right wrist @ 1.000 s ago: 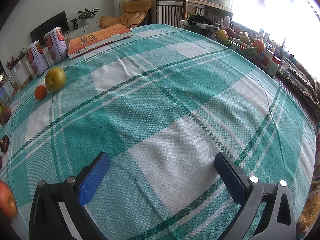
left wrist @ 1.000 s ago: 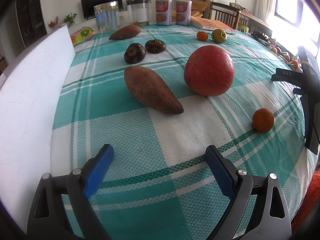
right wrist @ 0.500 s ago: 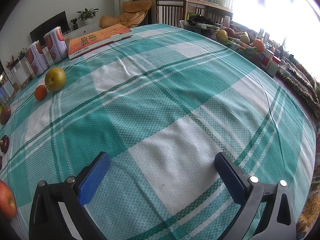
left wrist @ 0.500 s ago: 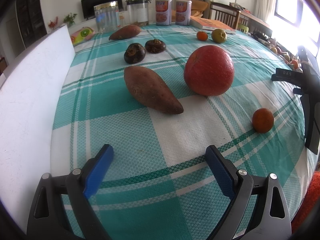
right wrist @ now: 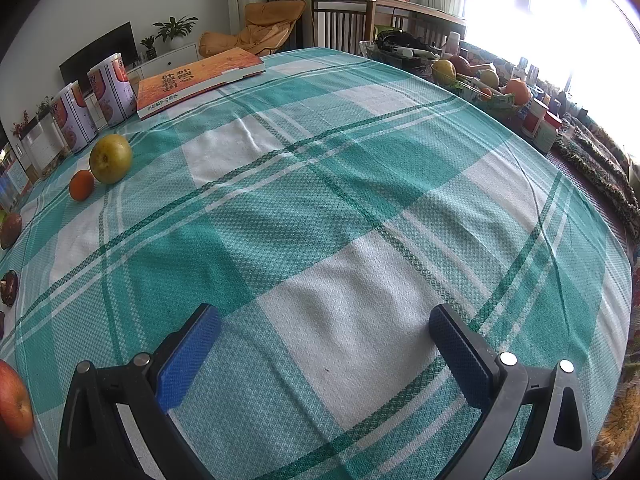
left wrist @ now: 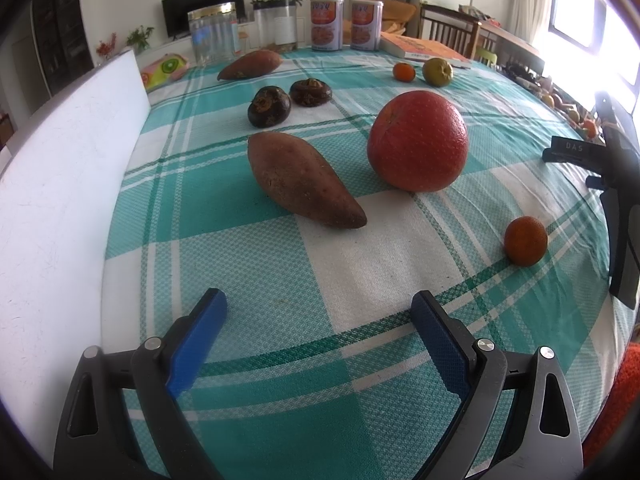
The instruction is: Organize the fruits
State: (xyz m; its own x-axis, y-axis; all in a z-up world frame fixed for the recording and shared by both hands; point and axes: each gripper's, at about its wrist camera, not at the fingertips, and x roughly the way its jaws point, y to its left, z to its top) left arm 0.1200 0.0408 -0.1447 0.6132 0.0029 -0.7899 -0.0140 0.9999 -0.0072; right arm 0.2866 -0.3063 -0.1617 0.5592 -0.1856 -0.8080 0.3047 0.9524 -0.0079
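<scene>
In the left wrist view my left gripper [left wrist: 320, 312] is open and empty above the checked tablecloth. Ahead lie a sweet potato [left wrist: 300, 180], a large red-orange fruit [left wrist: 418, 146] and a small tangerine [left wrist: 525, 241]. Farther off are two dark round fruits [left wrist: 269, 106], a second sweet potato [left wrist: 250, 65], another tangerine [left wrist: 403, 71] and a green pear [left wrist: 437, 72]. My right gripper [right wrist: 326, 326] is open and empty over bare cloth; its body shows at the right edge of the left wrist view [left wrist: 616, 184]. The pear [right wrist: 110, 158], a tangerine [right wrist: 81, 185] and a red apple [right wrist: 14, 400] show at left.
A white board [left wrist: 60, 184] stands along the table's left side. Two cans [left wrist: 346, 24], glass jars [left wrist: 212, 32] and an orange book [right wrist: 196, 80] stand at the far edge. A fruit basket [right wrist: 476, 80] and small containers sit at the right edge.
</scene>
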